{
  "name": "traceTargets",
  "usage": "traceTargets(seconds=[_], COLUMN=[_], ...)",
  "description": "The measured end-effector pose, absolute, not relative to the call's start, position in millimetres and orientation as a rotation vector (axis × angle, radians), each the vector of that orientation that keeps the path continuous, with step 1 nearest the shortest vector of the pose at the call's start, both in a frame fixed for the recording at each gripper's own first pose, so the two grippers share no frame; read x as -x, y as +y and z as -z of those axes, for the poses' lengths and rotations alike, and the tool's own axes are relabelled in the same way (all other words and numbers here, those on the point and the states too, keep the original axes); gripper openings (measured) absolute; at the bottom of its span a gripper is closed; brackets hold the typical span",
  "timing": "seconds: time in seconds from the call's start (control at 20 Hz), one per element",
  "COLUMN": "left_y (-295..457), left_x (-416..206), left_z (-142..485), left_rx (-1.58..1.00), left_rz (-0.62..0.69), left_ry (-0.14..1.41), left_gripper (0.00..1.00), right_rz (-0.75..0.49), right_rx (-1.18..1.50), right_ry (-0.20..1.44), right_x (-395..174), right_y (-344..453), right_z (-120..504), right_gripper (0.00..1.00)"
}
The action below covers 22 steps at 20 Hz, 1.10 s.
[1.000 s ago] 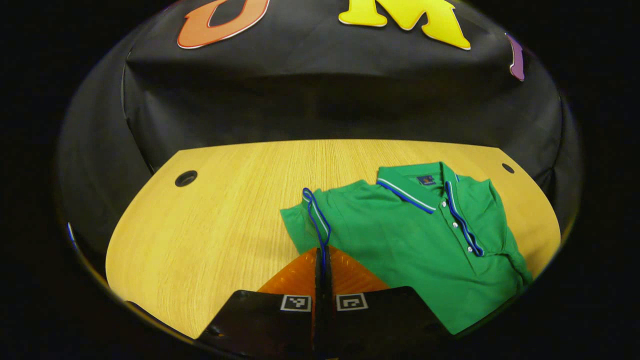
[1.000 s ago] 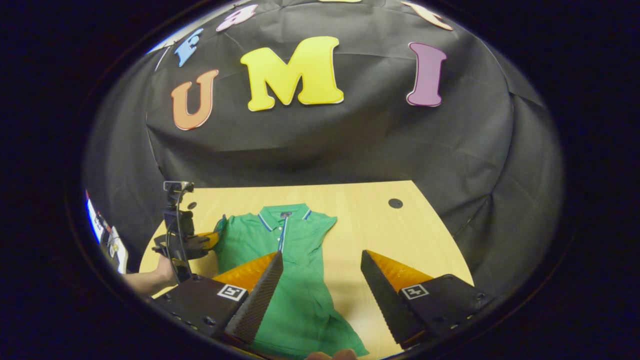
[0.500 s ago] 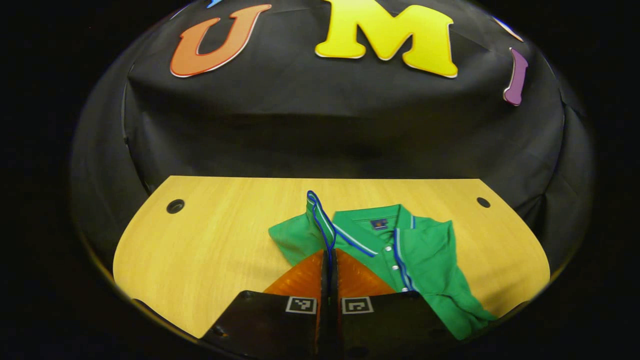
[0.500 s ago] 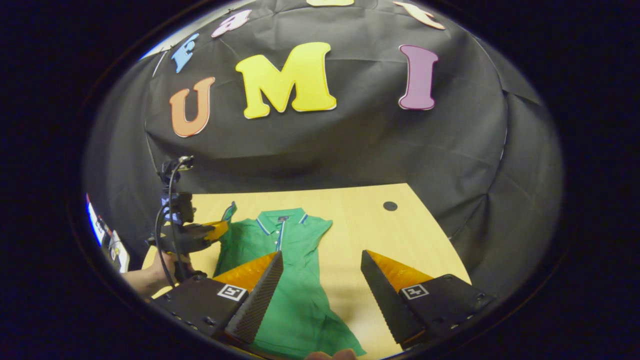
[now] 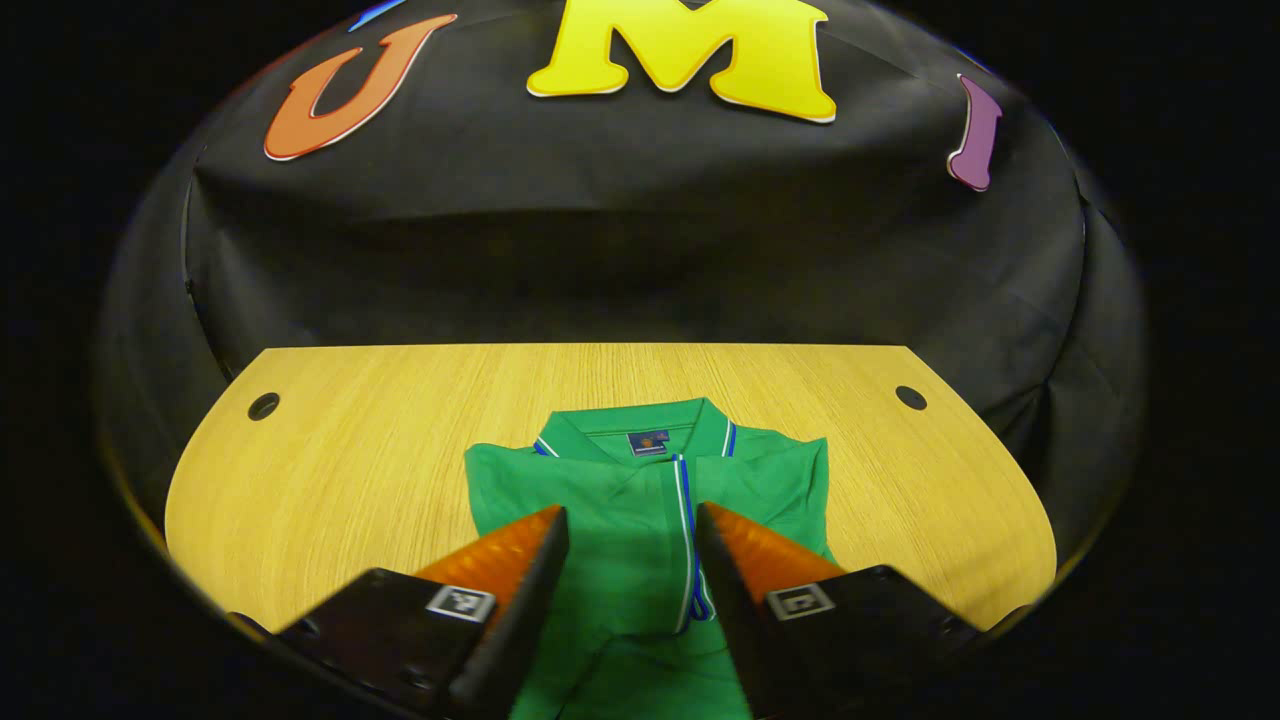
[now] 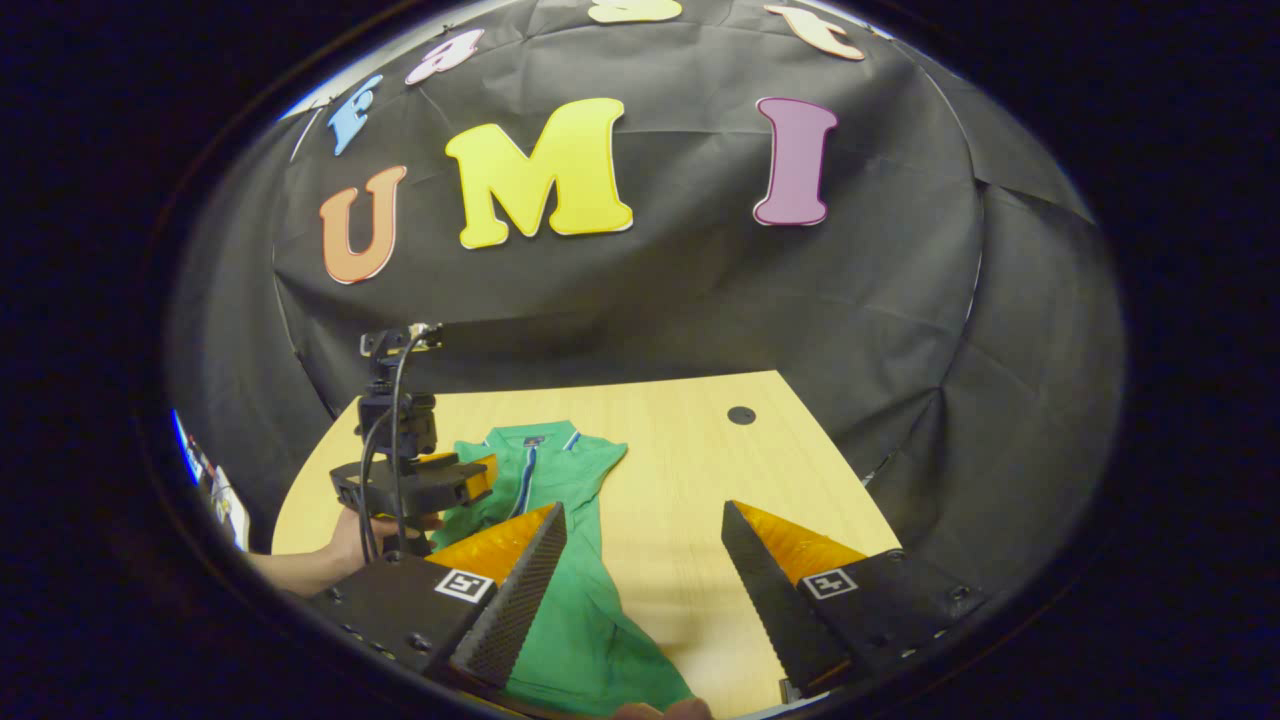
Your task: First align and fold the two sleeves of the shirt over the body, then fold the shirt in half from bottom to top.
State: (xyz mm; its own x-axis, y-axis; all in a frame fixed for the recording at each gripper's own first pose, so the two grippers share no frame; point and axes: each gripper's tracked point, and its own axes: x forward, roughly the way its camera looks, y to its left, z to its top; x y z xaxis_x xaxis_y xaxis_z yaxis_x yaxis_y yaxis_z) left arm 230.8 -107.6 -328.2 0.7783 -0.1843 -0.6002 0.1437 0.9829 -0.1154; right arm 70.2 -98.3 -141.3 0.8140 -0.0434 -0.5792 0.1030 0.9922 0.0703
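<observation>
Fingers of my left gripper (image 5: 630, 525) are parted, empty, over the shirt (image 5: 640, 500) at centre frame on the desk (image 5: 400, 440). My right gripper (image 6: 640, 520), open and empty, has the unfolded sleeve (image 6: 605, 455) just above-left; it's nearer.

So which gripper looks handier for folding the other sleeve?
Right, probably: the right gripper is open beside the green polo shirt's unfolded sleeve; the left gripper hovers over the folded side.
</observation>
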Motion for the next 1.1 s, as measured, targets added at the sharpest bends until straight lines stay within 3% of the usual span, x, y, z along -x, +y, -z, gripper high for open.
traceTargets(seconds=[0.05,0.35,0.65,0.9,1.1], left_y=[-103.0,-61.7,-19.8,2.7,11.8], left_x=[-229.6,-196.3,-110.0,-42.8,-1.1], left_z=[321.0,245.2,172.7,152.8,172.2], left_rx=[0.075,0.071,0.06,0.016,0.001], left_rz=[0.165,0.117,0.105,0.104,0.124], left_ry=[0.638,0.496,0.384,0.356,0.42], left_gripper=[1.0,1.0,1.0,1.0,1.0], right_rz=[0.071,-0.005,-0.102,-0.111,-0.127], right_rx=[-0.1,-0.057,-0.016,0.004,0.034], right_ry=[0.613,0.546,0.497,0.511,0.591], right_x=[-70.9,-72.1,-44.0,-13.6,16.0], right_y=[-97.1,-68.7,-40.7,-49.5,-61.3], right_z=[140.7,124.1,119.3,134.1,162.5], right_gripper=[0.96,0.96,0.96,0.96,0.93])
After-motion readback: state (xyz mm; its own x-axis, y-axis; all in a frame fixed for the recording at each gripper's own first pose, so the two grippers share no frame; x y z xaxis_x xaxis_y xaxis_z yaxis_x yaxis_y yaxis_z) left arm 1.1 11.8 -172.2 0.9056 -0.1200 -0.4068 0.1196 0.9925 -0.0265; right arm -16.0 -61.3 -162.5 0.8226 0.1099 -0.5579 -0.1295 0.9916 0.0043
